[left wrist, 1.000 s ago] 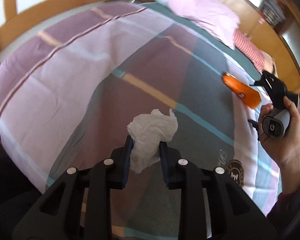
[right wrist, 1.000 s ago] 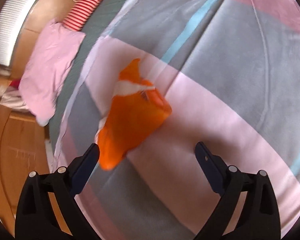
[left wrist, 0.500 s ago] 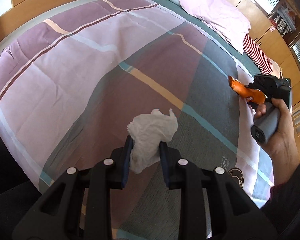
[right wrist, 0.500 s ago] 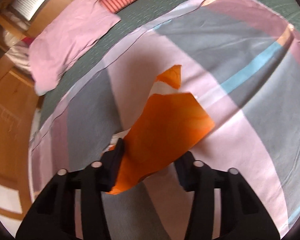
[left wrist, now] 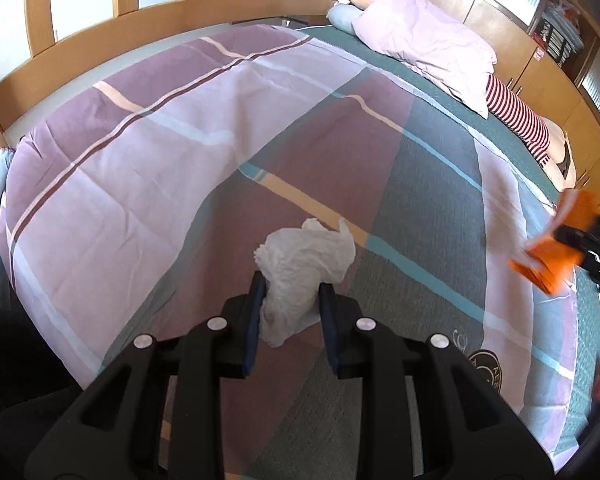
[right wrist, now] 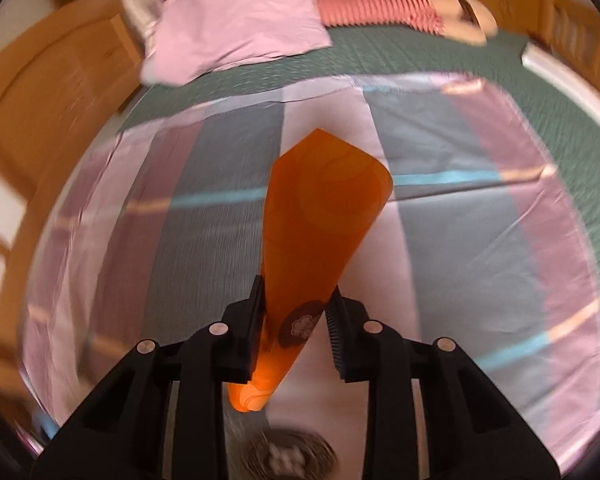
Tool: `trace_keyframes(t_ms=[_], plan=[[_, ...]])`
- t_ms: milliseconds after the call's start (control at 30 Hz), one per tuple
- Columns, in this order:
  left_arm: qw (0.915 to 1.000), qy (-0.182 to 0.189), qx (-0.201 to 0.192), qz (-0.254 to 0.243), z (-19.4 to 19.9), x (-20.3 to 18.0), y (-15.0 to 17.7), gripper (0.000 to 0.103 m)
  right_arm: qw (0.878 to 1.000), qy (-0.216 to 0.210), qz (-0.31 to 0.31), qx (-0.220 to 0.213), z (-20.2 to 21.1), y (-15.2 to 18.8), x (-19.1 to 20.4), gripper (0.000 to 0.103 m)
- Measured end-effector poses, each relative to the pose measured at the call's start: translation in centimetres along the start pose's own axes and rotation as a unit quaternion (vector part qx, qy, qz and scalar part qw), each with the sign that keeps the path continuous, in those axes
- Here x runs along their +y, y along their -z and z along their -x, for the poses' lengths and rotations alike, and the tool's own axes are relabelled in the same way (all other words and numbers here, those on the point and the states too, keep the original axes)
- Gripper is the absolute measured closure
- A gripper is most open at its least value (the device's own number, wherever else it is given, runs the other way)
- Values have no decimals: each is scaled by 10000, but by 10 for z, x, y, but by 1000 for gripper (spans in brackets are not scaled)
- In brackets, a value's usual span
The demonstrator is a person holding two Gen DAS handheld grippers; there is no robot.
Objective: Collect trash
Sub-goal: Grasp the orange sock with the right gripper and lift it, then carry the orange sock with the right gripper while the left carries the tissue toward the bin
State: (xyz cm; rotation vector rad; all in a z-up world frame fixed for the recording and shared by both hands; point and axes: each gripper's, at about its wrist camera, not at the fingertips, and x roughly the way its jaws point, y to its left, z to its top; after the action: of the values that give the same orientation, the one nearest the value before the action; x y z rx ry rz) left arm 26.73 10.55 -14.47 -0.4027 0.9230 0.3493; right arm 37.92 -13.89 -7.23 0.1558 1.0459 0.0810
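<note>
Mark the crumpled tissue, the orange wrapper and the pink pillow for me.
crumpled tissue point(left wrist: 306, 258), left wrist view, on its bunched top above the tongs.
orange wrapper point(right wrist: 324, 216), right wrist view, on its broad upper face.
pink pillow point(right wrist: 236, 28), right wrist view, on the middle of its cover.

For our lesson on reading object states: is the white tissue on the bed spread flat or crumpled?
Crumpled. The tissue is bunched into a creased wad, pinched in the left gripper above the bedspread, so it is held, not lying on the bed.

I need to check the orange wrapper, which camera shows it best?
The right wrist view: the orange wrapper fills the centre, between the closing right claw. The left wrist view shows it small and blurred at the right edge.
</note>
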Motion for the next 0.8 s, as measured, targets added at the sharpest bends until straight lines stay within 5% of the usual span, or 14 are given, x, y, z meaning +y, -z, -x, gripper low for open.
trace_keyframes(t_ms=[100,300,600,800], plan=[[10000,-53,-40,24,2,4,1,76,9944,393,956,212,33,16,14,73],[9998,-132,-53,118,2,12,0,76,9619,743,2443,982,49,53,30,73],[9997,-218,-103,6,2,7,2,76,9551,404,2503,1534,-17,85,64,74],[9997,-206,50,155,-4,14,1,76,9567,408,2532,1373,-45,82,95,75]])
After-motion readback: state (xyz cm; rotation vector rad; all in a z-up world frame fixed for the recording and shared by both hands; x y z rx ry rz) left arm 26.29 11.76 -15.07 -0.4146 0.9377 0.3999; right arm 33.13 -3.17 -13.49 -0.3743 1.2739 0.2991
